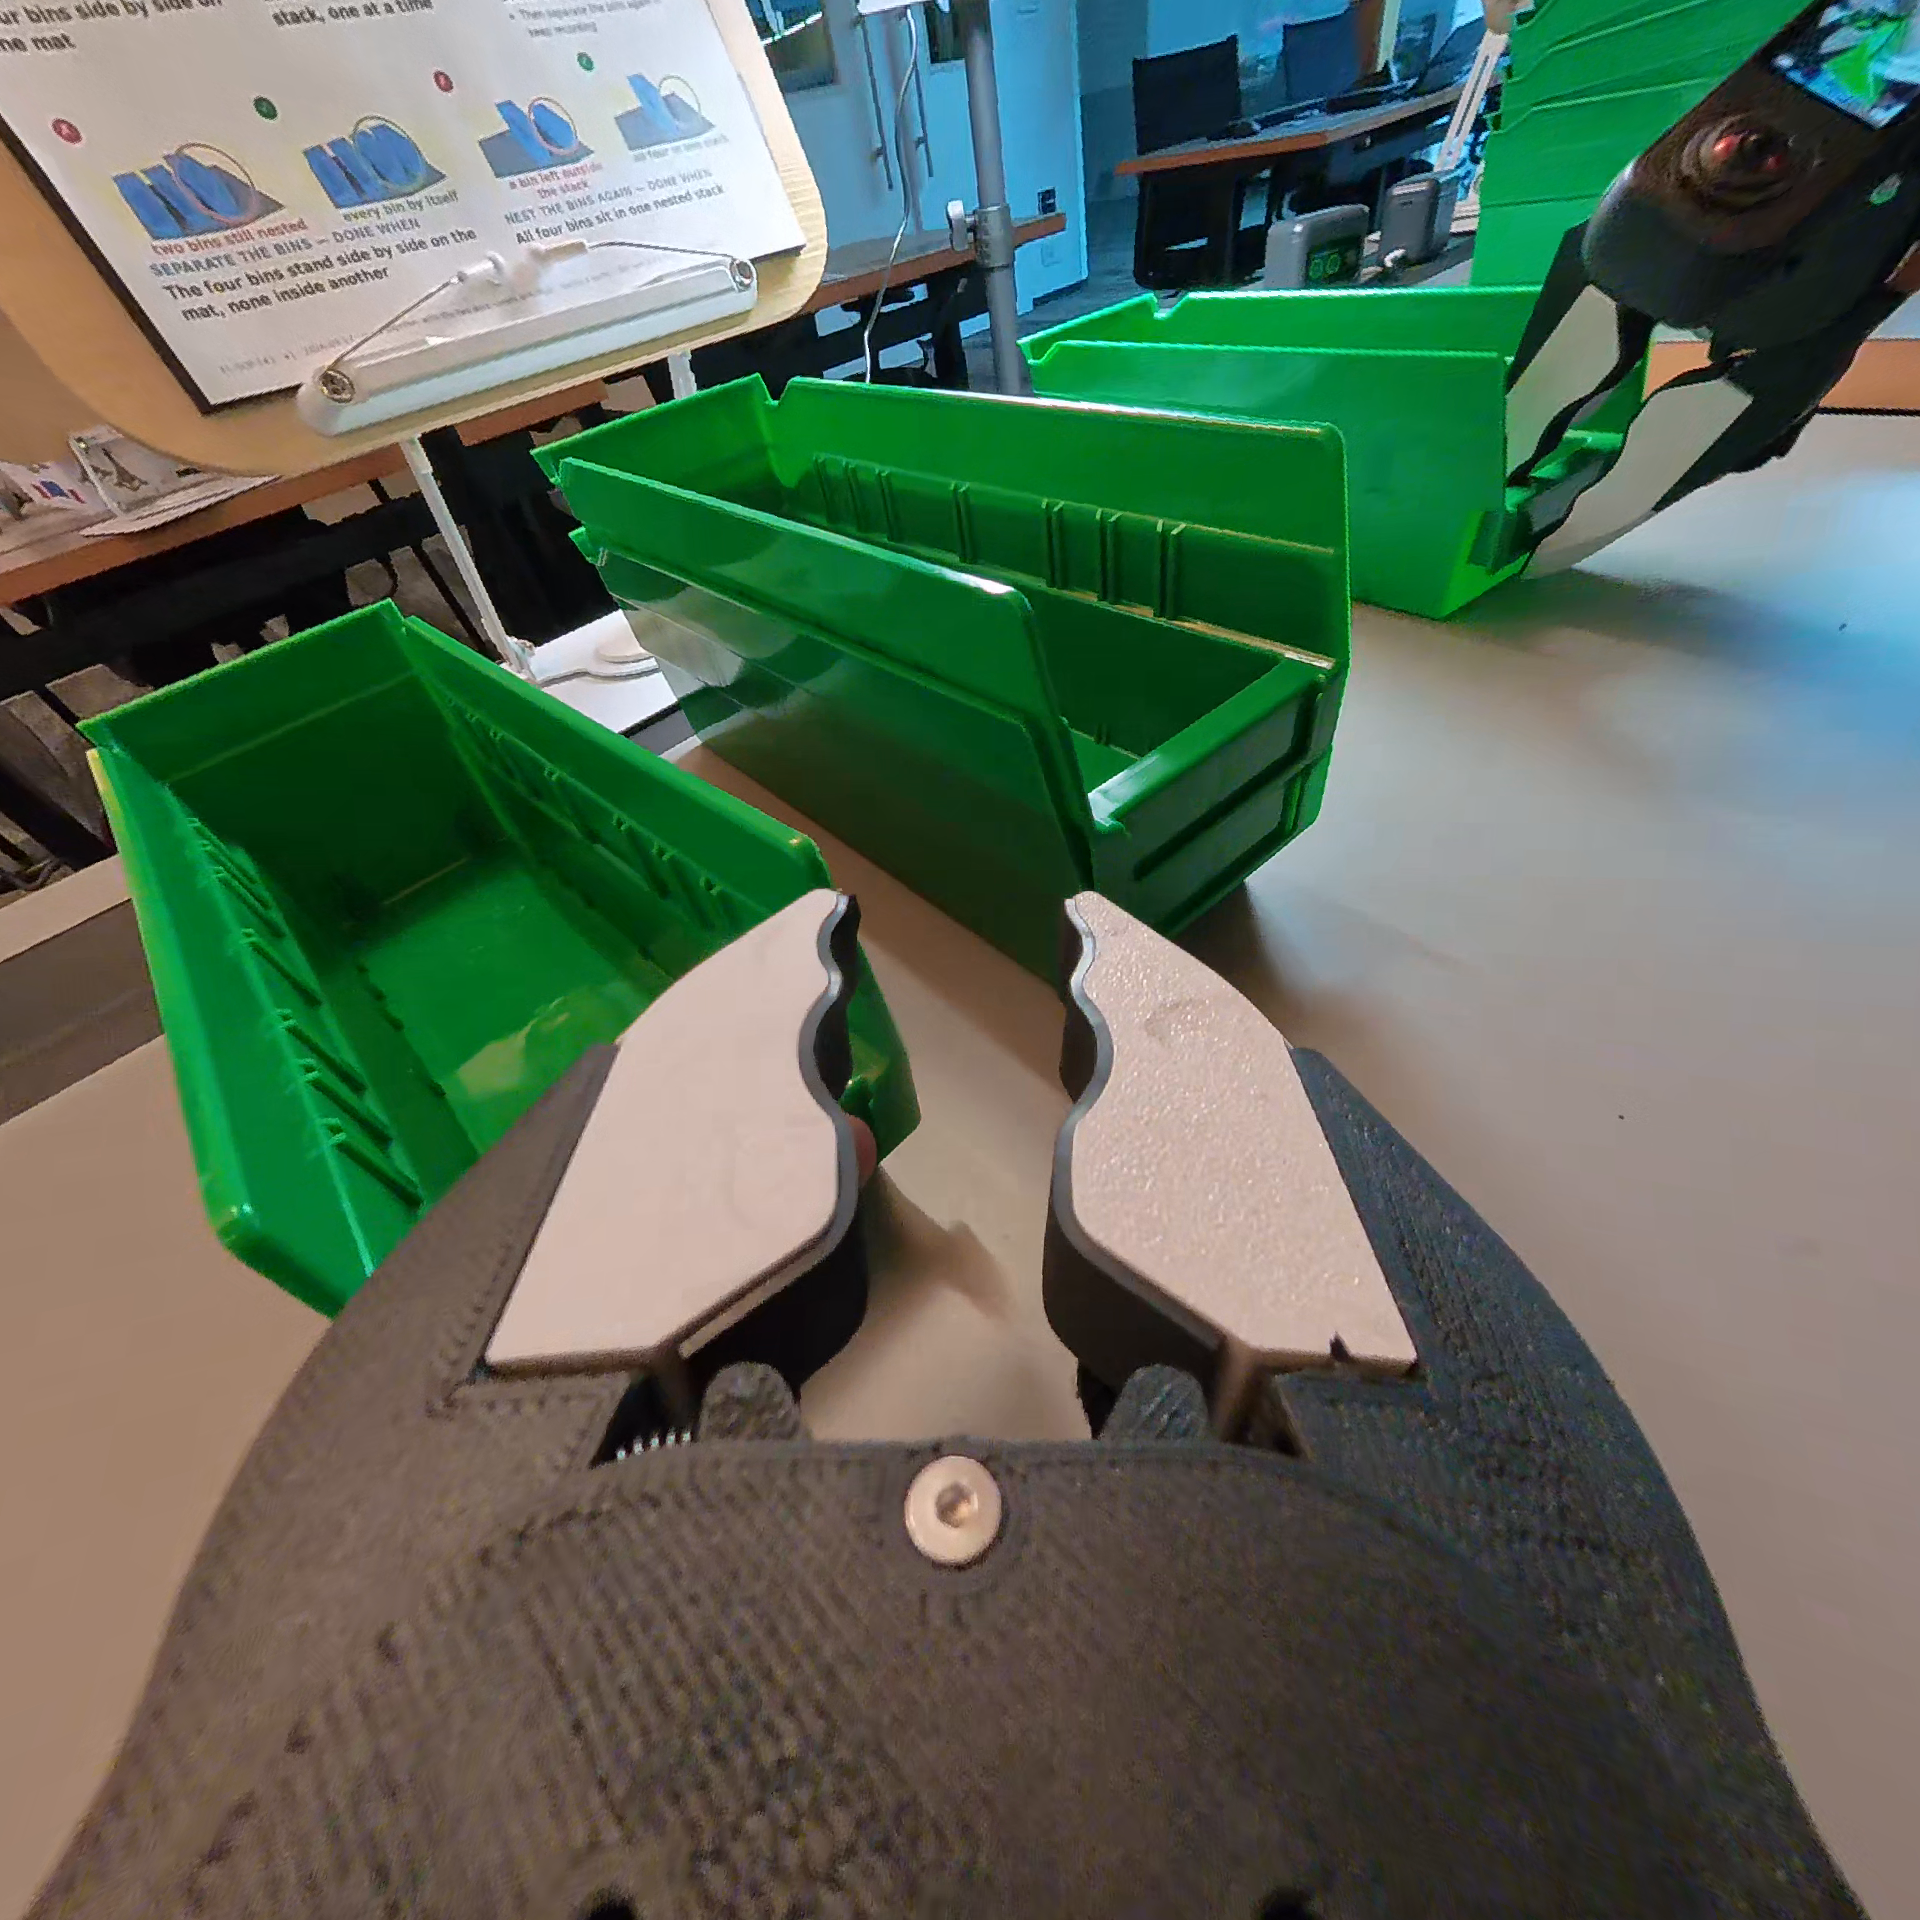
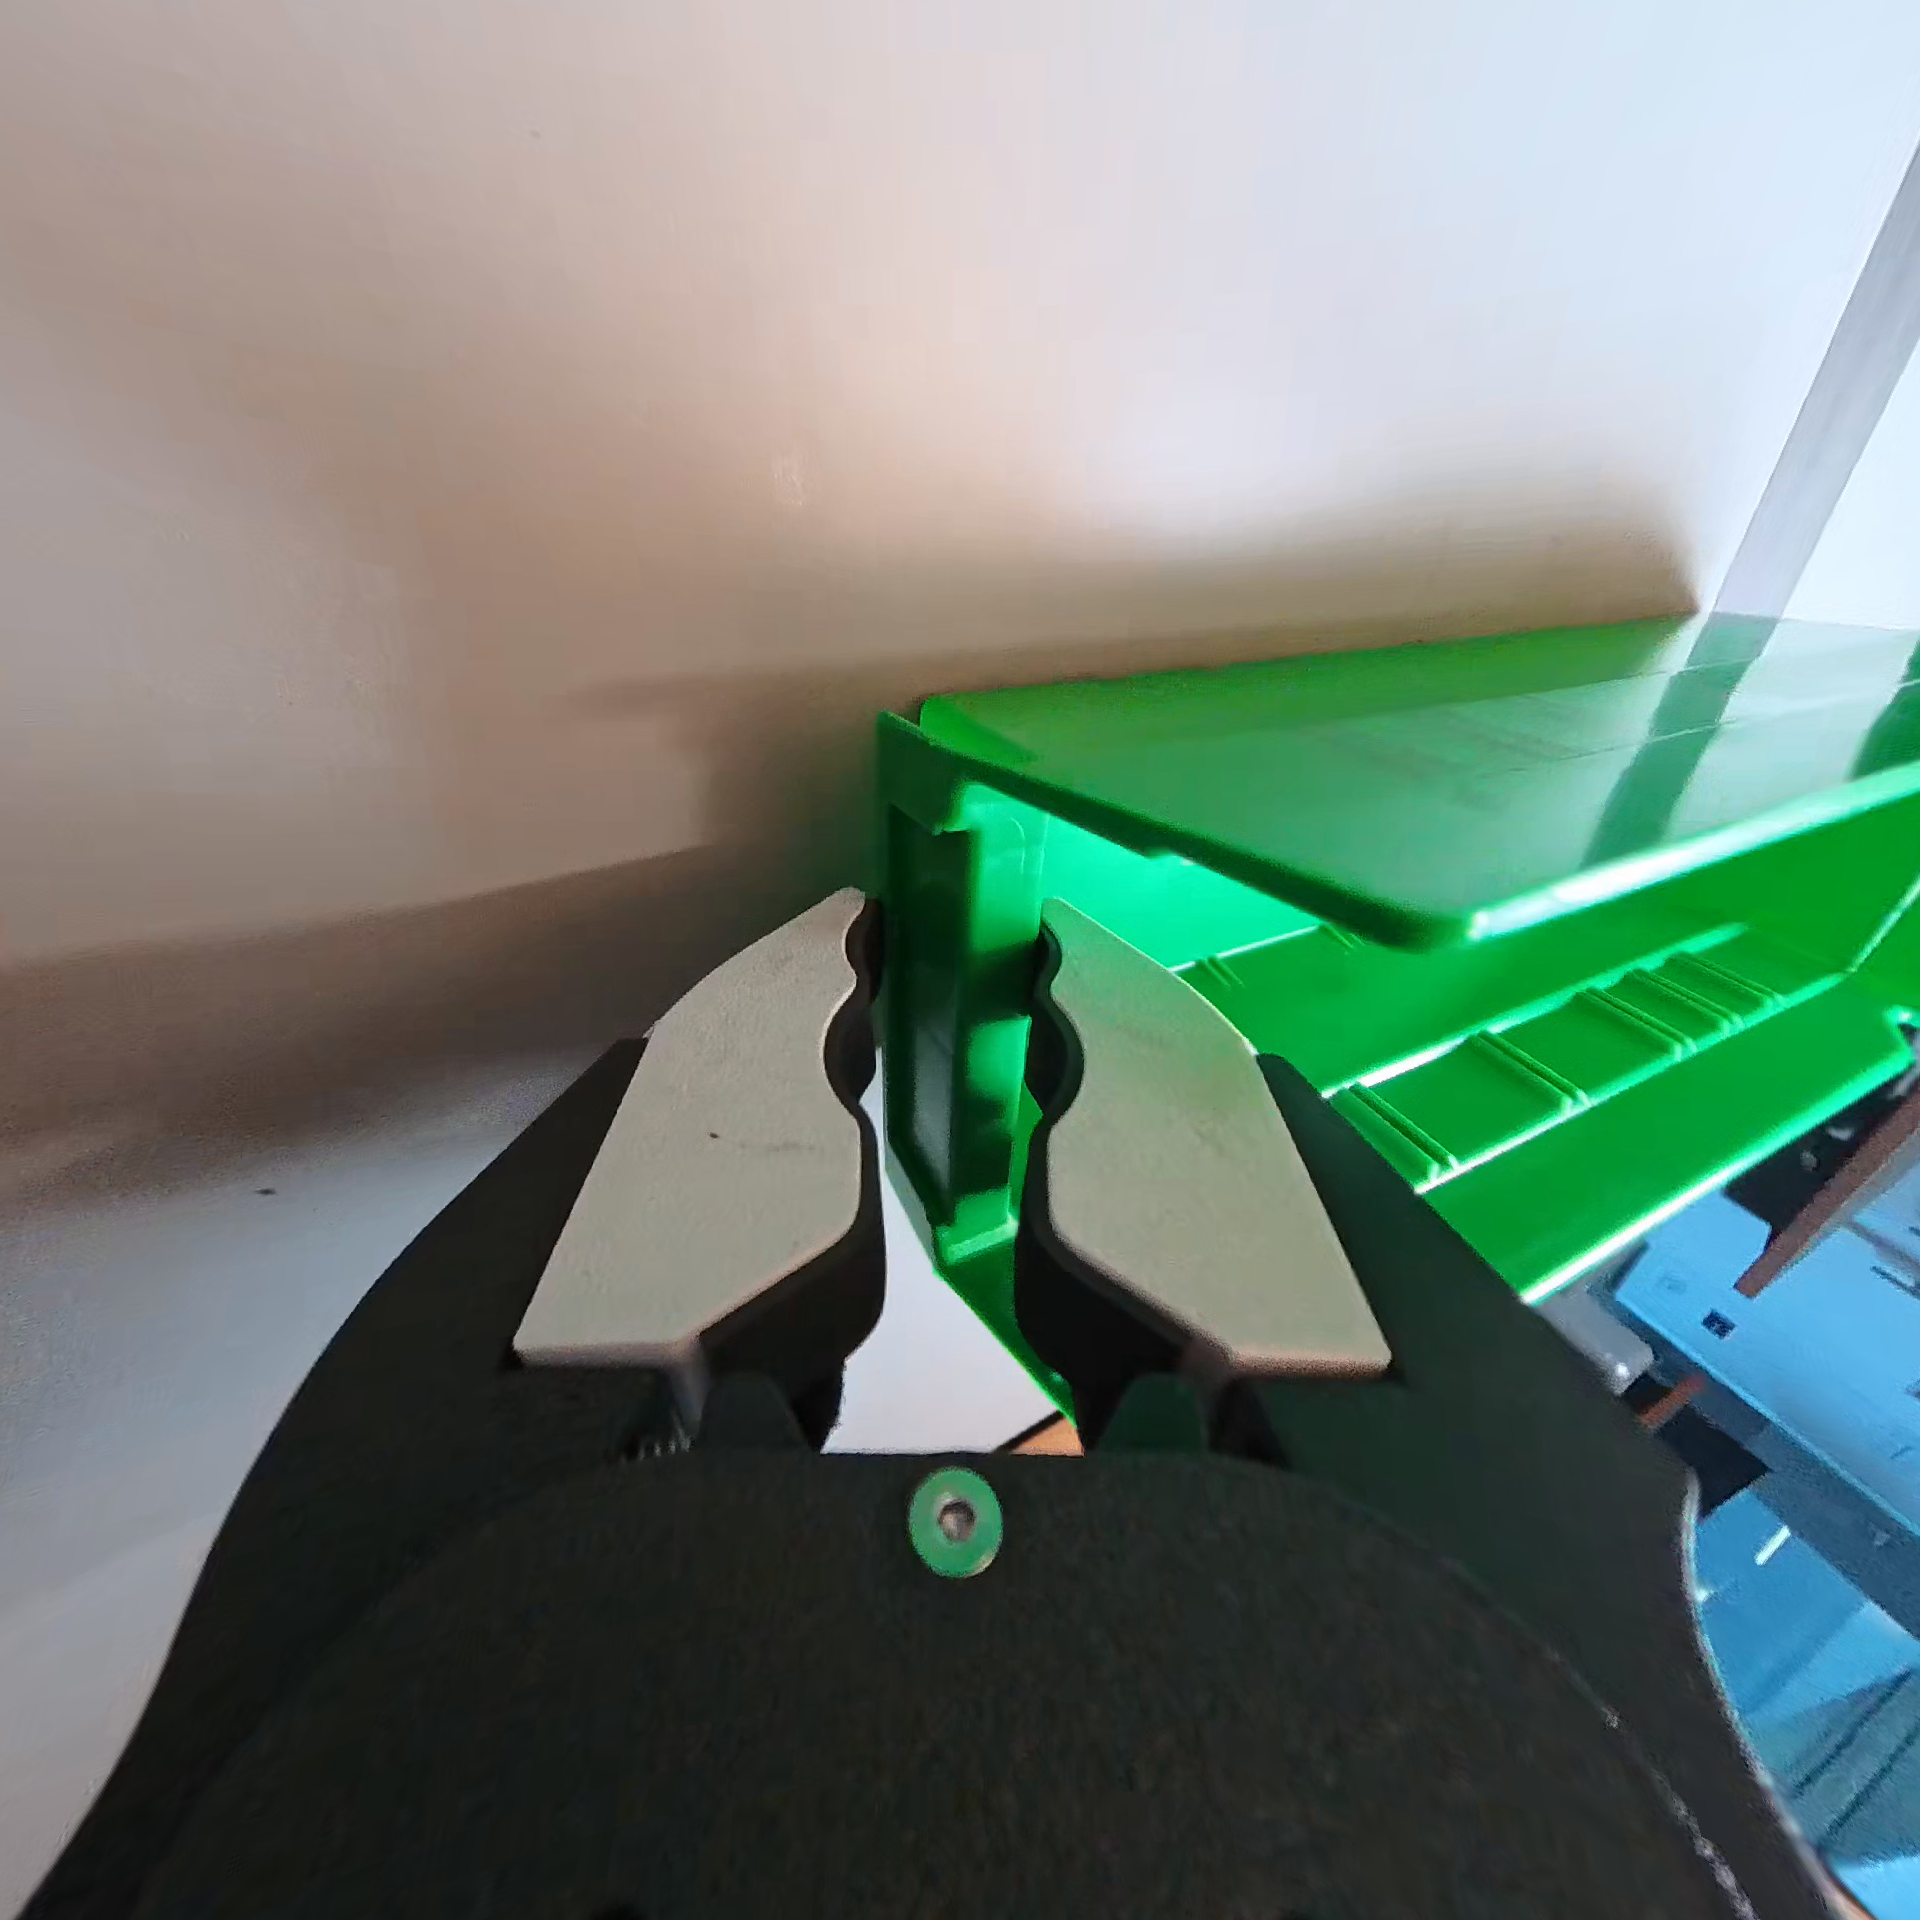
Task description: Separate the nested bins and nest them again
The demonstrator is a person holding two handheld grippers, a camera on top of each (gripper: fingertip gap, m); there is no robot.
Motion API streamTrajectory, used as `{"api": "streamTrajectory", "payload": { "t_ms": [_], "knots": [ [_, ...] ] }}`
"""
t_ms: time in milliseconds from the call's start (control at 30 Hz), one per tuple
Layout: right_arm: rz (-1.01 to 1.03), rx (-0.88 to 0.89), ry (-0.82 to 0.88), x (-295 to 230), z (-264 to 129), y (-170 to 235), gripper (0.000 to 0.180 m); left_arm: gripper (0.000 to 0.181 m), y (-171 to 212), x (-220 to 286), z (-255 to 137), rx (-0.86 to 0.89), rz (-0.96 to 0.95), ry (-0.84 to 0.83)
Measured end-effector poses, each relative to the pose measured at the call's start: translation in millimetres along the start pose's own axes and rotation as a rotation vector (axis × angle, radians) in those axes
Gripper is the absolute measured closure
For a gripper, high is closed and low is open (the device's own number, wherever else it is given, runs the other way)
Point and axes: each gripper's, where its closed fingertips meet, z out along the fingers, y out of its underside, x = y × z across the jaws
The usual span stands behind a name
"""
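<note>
My right claw [image 2: 951, 997] clamped on front lip of far green plastic bin [image 1: 1351, 457], thin-wall grip. Risk: lip slips out if I tilt bin while lifting. My left claw [image 1: 961, 1039] open, empty, low over grey table [image 1: 1558, 935]. Single green bin [image 1: 416, 935] touches left finger [image 1: 717, 1122], could get shoved. Nested green pair [image 1: 987, 665] between them, a collision hazard.

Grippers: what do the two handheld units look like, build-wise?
Both alike: the left gripper and right gripper have a black, coarsely textured printed body, two grey fingers with wavy black inner pads, and one silver screw at the centre. No cables or sleeves visible.
</note>
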Motion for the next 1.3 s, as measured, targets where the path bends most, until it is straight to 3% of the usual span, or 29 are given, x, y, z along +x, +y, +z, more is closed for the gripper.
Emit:
{"api": "streamTrajectory", "payload": {
  "t_ms": [167,267,467,600,700,867,1033,1300],
  "knots": [
    [-0.036,-0.011,0.049,4.1,0.1,8.4,0.152,0.144,2.5,-0.1,1.3,-0.009,0.004,-0.007],
    [0.036,-0.035,0.053,8.0,-22.5,4.1,0.132,0.144,3.5,0.0,1.5,-0.013,0.005,-0.01],
    [0.061,0.326,0.082,3.6,-114.1,-113.4,0.136,0.144,6.6,3.8,5.4,-0.027,0.006,0.004],
    [-0.025,0.478,0.015,-29.4,-141.5,-198.4,0.135,0.144,5.9,4.3,3.0,-0.027,0.021,-0.004],
    [-0.062,0.477,0.037,-37.6,-128.8,-242.0,0.133,0.143,6.9,1.8,1.7,-0.037,0.01,-0.006],
    [-0.113,0.368,0.082,-27.8,-90.2,-277.8,0.13,0.139,11.6,2.0,2.7,-0.063,-0.011,0.012],
    [-0.085,0.235,0.058,-28.0,-57.2,-279.6,0.147,0.139,14.6,7.7,3.2,-0.086,0.009,0.033],
    [-0.104,0.29,-0.001,-39.4,-66.4,-279.1,0.152,0.141,24.1,28.4,8.6,-0.126,0.036,0.132]
  ]
}}
